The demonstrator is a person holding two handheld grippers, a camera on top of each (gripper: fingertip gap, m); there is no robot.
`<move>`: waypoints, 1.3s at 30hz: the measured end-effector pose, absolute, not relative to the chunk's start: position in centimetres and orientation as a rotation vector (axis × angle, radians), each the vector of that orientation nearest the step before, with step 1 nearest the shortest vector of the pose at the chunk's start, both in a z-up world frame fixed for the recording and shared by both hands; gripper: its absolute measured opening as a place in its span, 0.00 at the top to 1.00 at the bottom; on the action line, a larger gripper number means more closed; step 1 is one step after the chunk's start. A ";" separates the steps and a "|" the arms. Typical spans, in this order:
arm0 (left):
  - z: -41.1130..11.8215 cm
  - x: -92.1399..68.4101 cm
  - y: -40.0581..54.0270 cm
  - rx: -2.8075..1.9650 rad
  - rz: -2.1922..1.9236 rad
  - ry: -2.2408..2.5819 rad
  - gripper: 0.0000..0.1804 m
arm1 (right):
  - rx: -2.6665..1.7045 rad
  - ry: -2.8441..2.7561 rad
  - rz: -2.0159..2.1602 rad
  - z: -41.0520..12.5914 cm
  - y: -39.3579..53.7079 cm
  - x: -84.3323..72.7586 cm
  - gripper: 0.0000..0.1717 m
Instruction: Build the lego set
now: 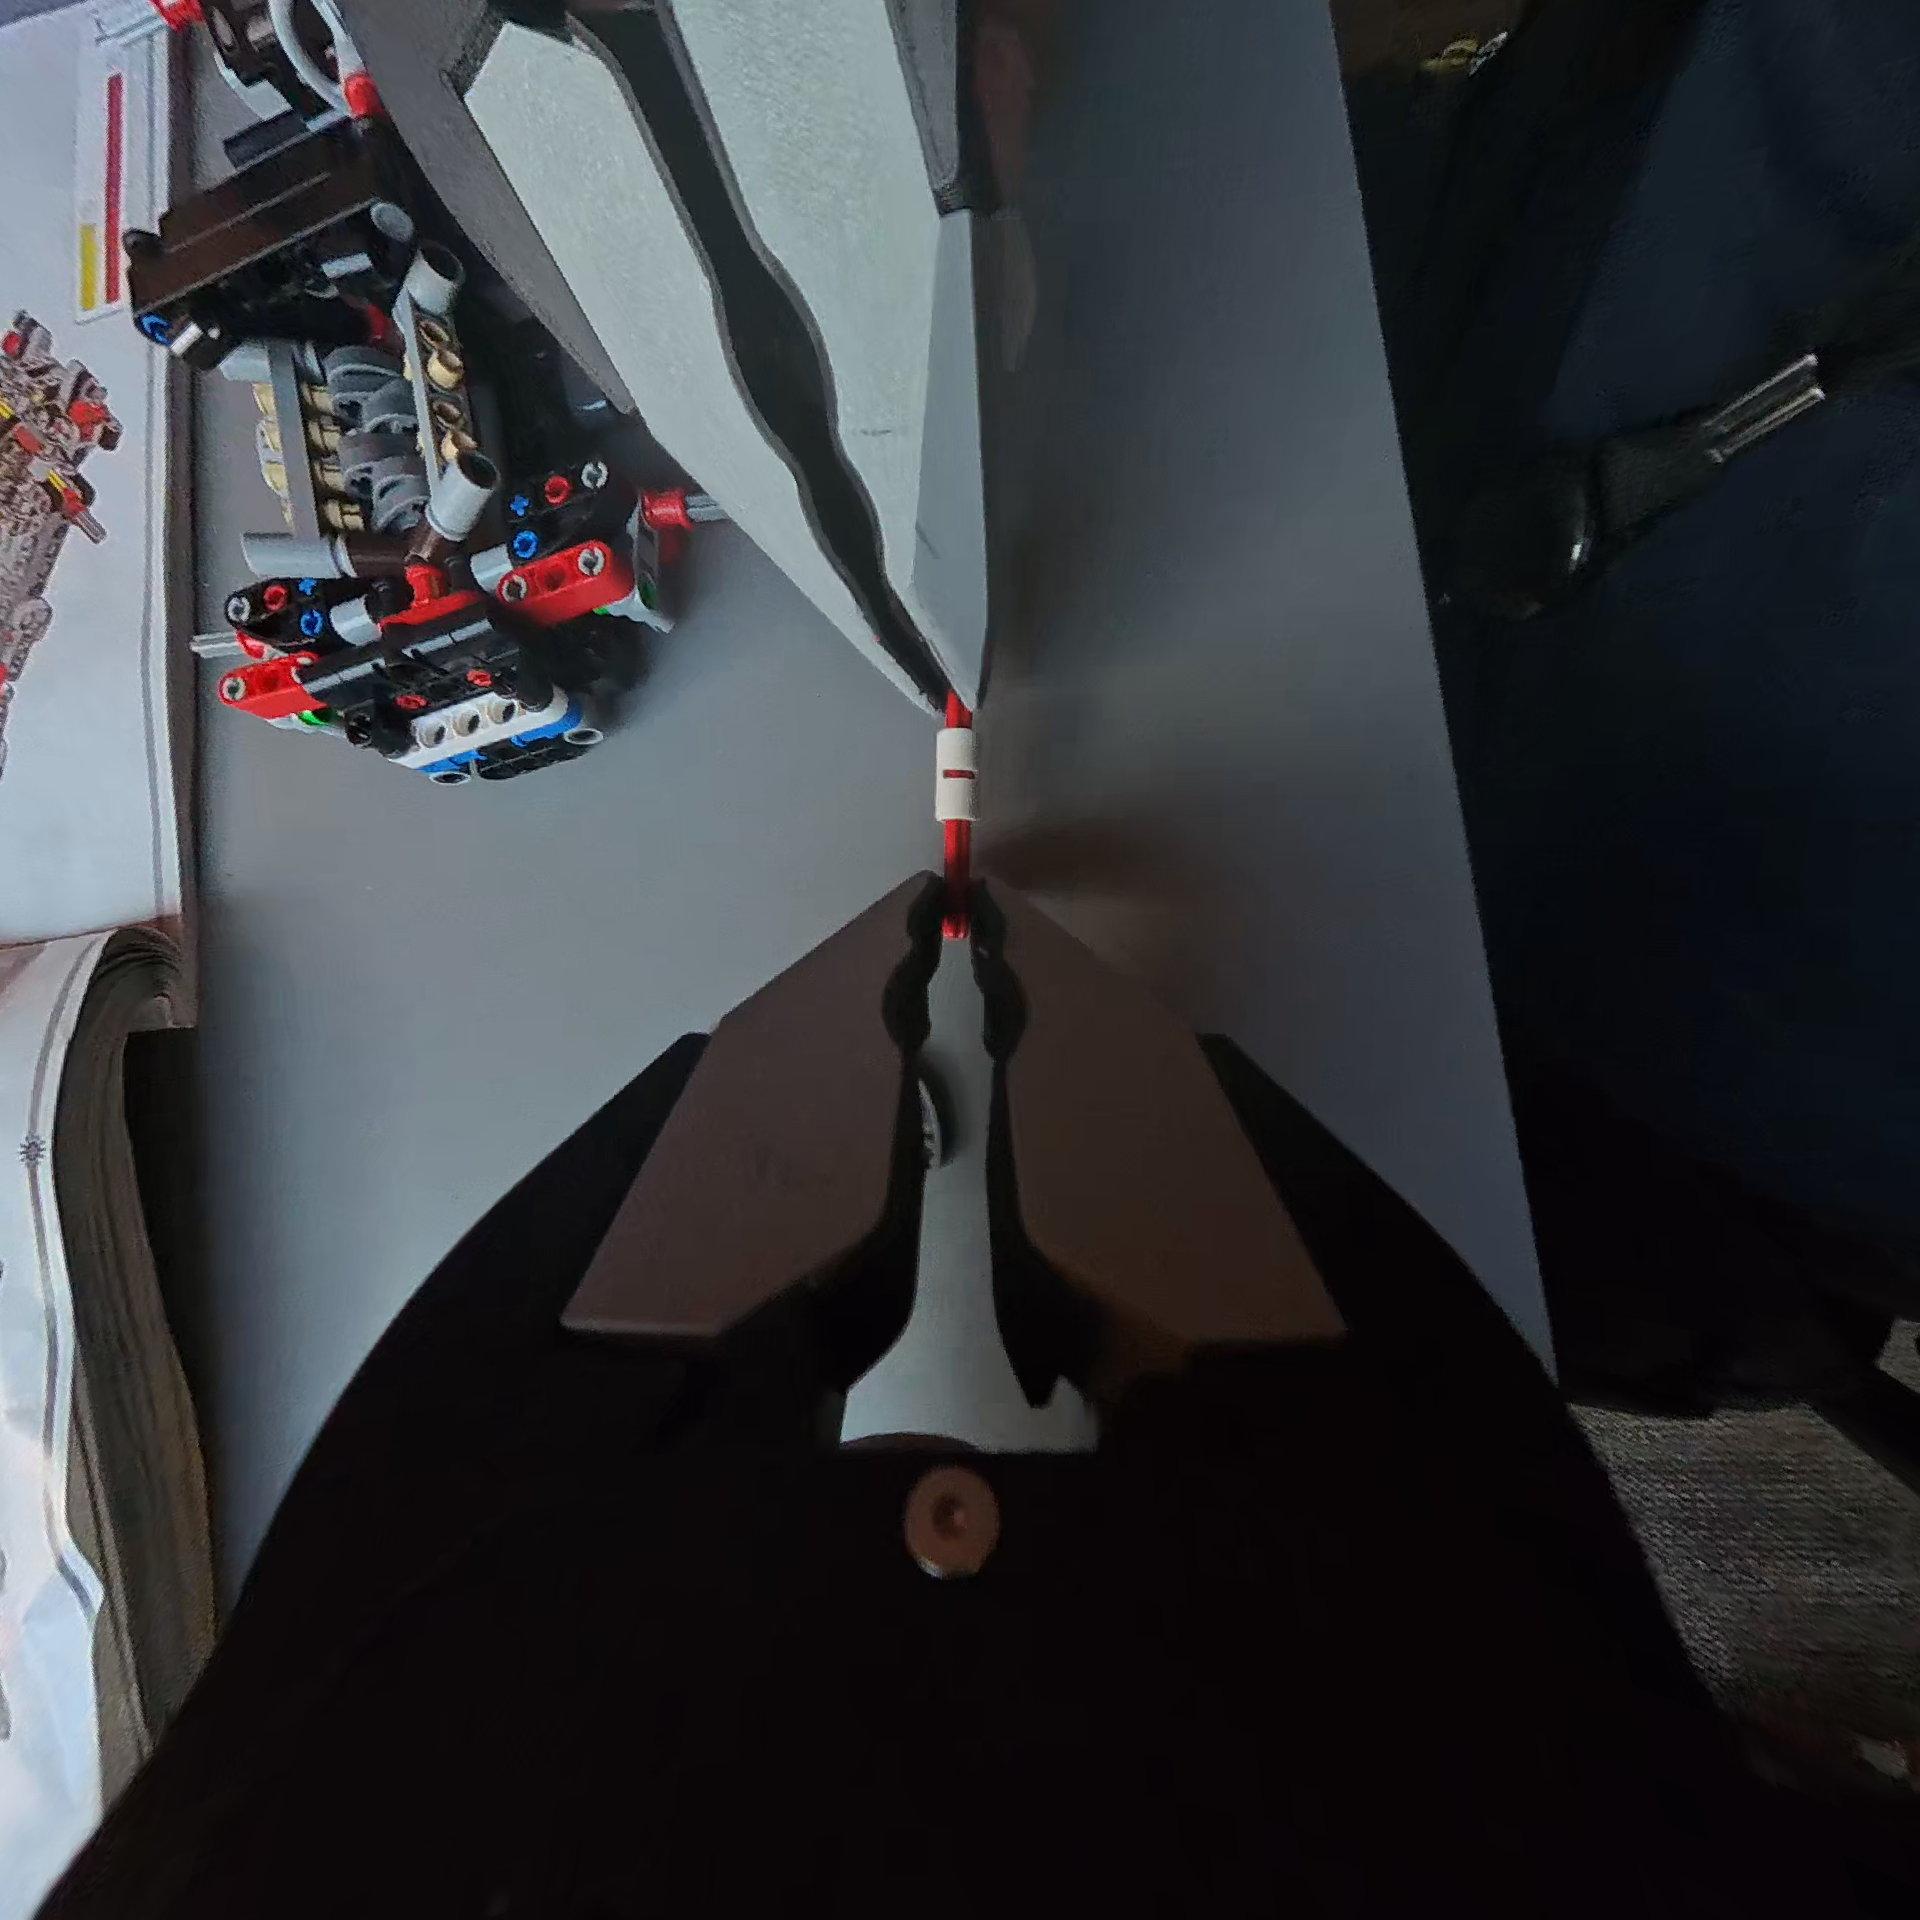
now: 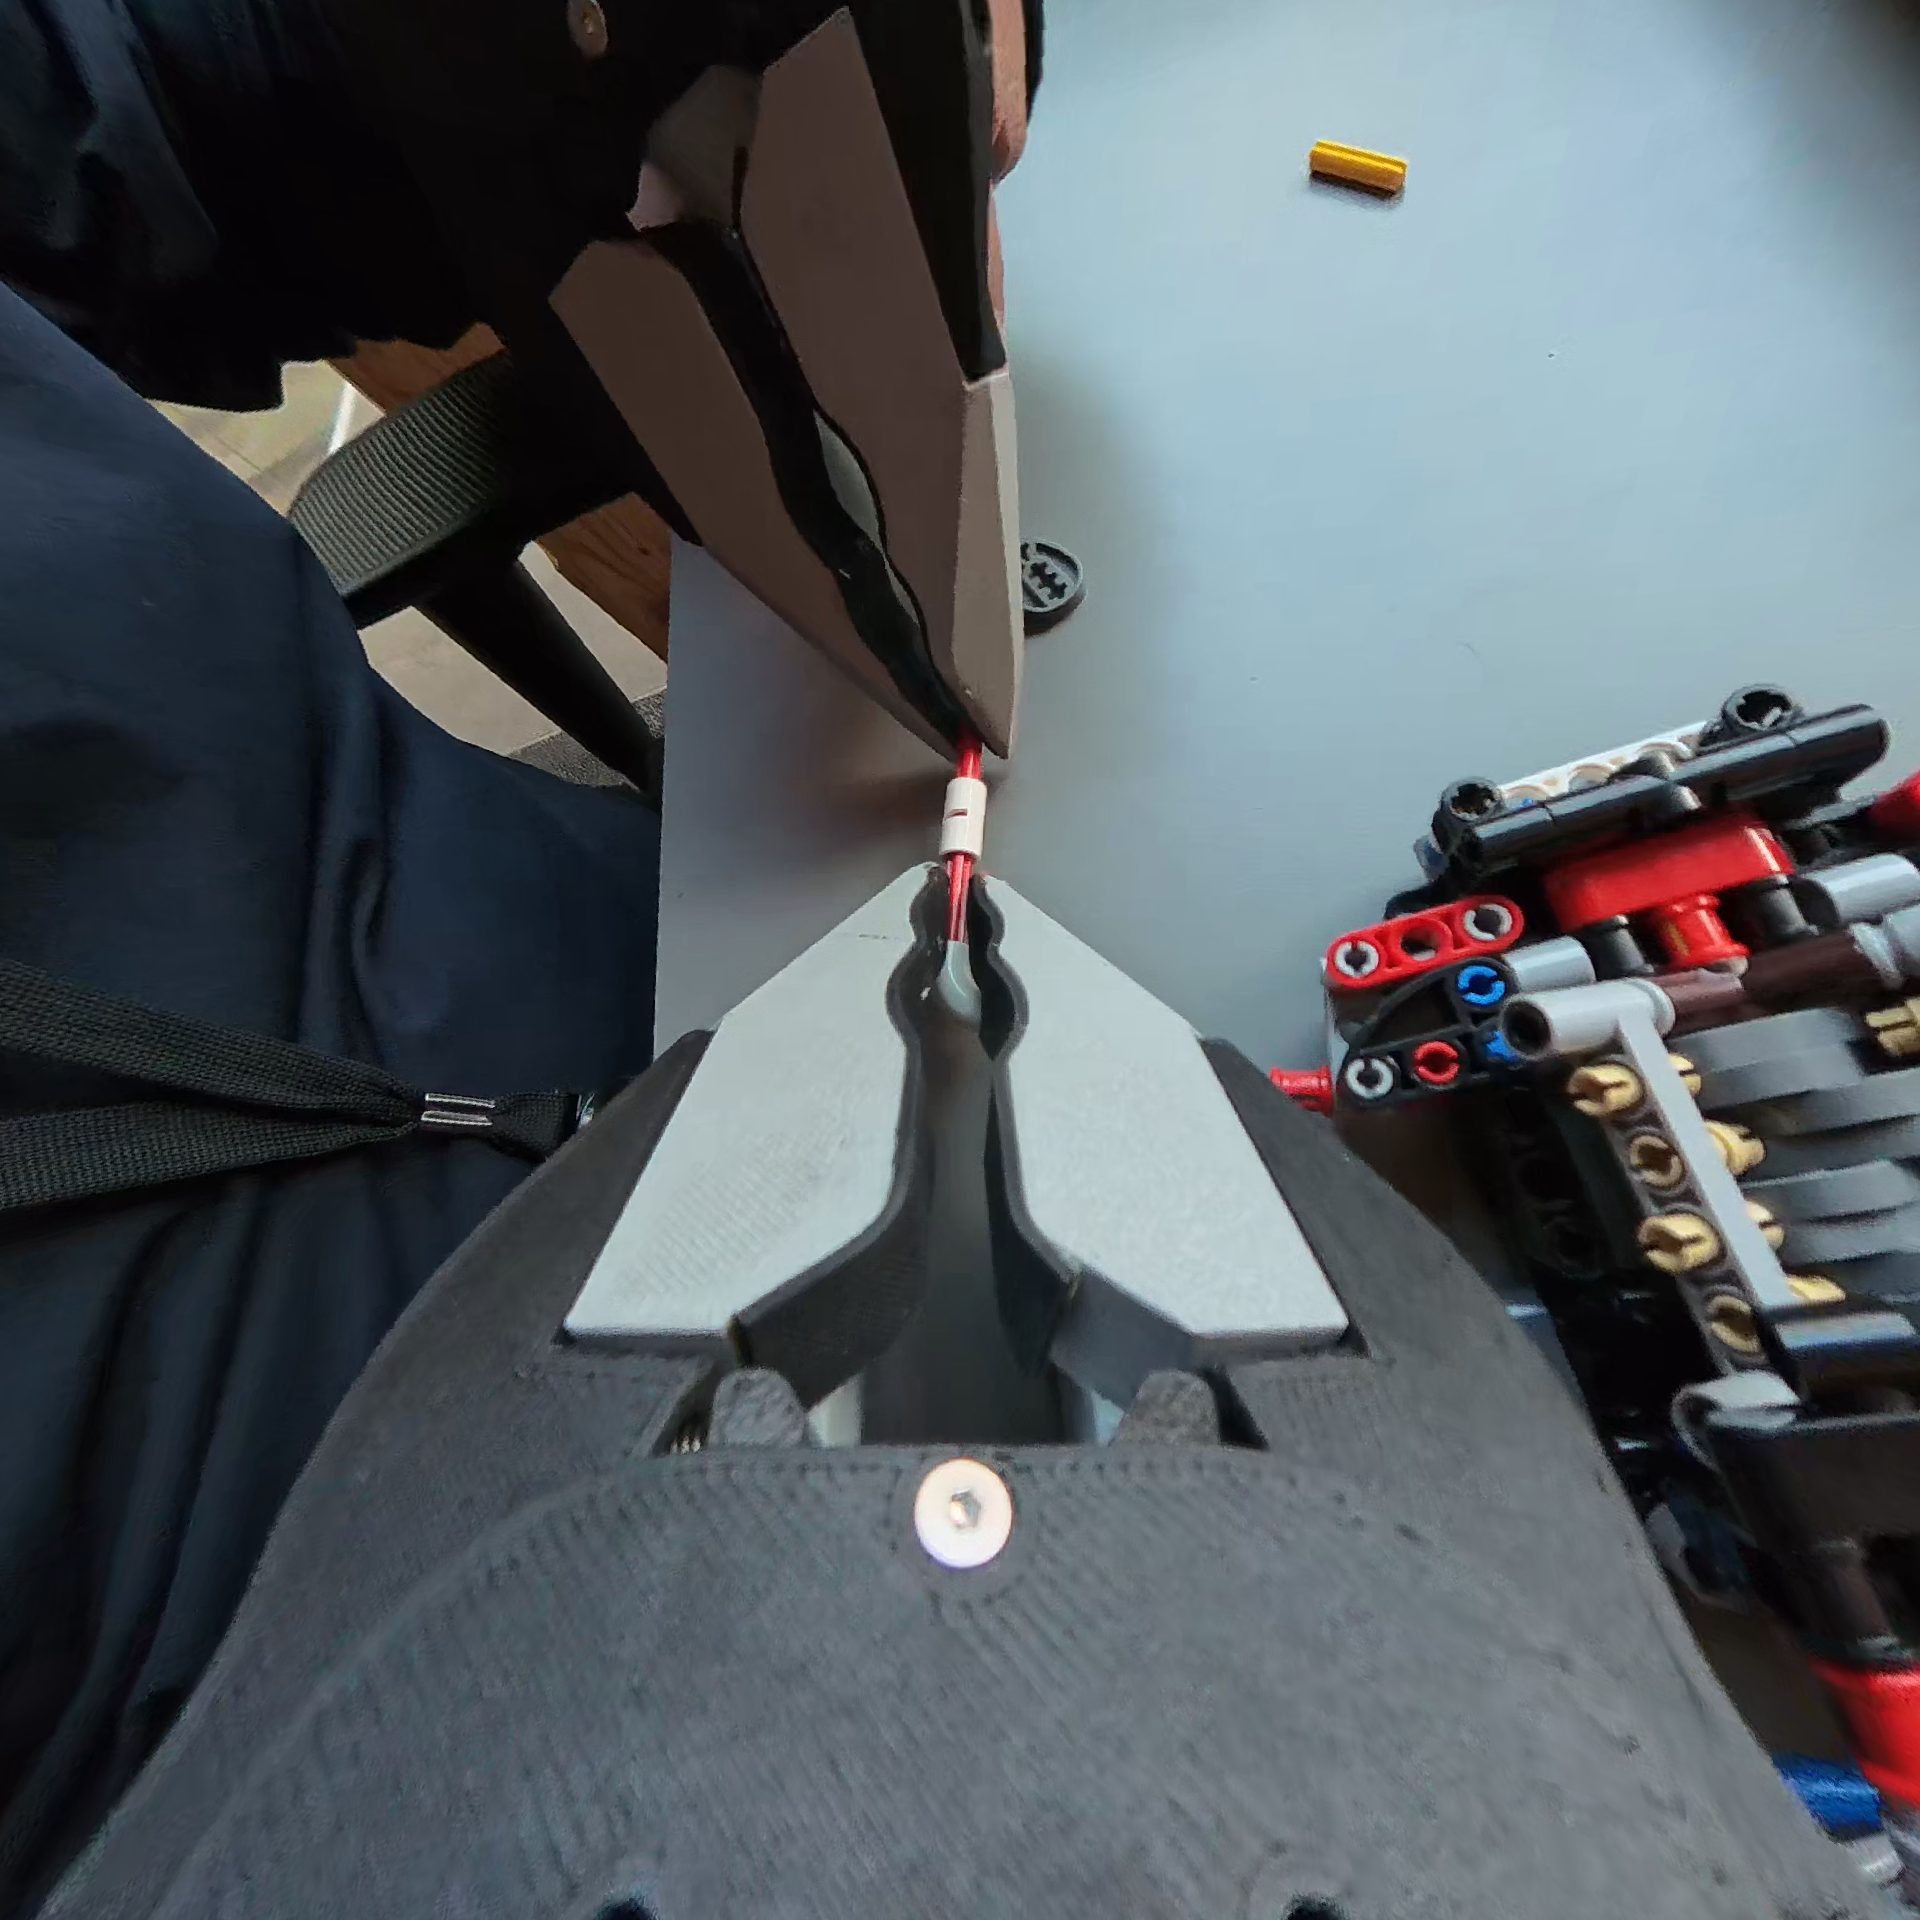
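A thin red axle is gripped at one end by the left gripper, whose two dark pads are closed against it at the very tips. The other end of the same red axle is gripped by the right gripper, whose fingertips are also pressed together on it, as is seen in both wrist views. A small white sleeve is threaded on the axle and sits between the two grippers, touching neither of them. In the right wrist view a small grey piece is seen at the end of the axle, just behind the right fingertips, in the hollow between the pads. The axle is held above a grey table, near its edge. To one side of the grippers a partly built model of toy bricks is placed on the table, made of black, red, grey, blue and tan parts. Beyond the model an open instruction booklet is laid, and a thick stack of its pages is seen near the table edge. Farther away on the table a small yellow piece is found, and a black round part lies near the left gripper. Dark blue cloth and a black strap are seen beside the table.
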State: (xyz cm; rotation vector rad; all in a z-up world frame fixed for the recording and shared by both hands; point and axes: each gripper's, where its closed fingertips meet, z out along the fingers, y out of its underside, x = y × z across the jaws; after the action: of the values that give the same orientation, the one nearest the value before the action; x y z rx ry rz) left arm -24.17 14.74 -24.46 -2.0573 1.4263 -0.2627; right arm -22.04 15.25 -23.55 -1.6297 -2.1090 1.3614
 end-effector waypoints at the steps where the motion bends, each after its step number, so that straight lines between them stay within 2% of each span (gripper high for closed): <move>1: -24.3 -24.1 14.8 -2.055 -0.261 1.423 0.99 | -1.628 -2.099 1.367 -23.4 15.3 -22.0 0.99; 4: -23.6 -24.0 14.9 -2.100 -0.307 1.392 0.99 | -1.558 -2.085 1.343 -22.8 15.4 -21.8 0.99; 7: -23.5 -24.2 15.0 -2.206 -0.333 1.365 0.99 | -1.448 -2.039 1.230 -21.8 15.9 -22.0 0.88; 11: -22.8 -23.6 14.9 -2.300 -0.474 1.276 0.99 | -1.261 -2.043 1.034 -21.1 15.8 -22.0 0.86; 13: -22.5 -23.4 15.2 -2.310 -0.481 1.255 0.99 | -1.186 -2.015 0.947 -20.8 15.9 -22.4 0.87; 18: -21.6 -22.5 15.0 -2.316 -0.561 1.203 0.99 | -1.142 -2.048 0.856 -21.6 15.7 -22.5 0.97; 27: -21.4 -23.2 15.3 -2.319 -0.525 1.156 0.99 | -1.066 -1.993 0.711 -21.4 16.8 -21.9 0.96; 29: -21.8 -23.6 15.6 -2.323 -0.454 1.175 0.99 | -1.038 -1.976 0.689 -21.1 16.9 -21.8 0.93; 35: -21.2 -23.0 15.7 -2.282 -0.417 1.212 0.99 | -1.114 -1.967 0.848 -20.3 17.0 -21.5 0.90; 39: -21.0 -23.0 15.8 -2.283 -0.417 1.209 0.99 | -1.102 -2.005 0.844 -20.3 16.9 -21.5 0.96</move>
State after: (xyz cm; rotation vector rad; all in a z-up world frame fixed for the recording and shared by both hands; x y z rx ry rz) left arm -23.05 15.76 -20.95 -2.2826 1.2090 -0.4165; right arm -21.54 16.91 -20.32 -1.1023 -2.0051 0.8438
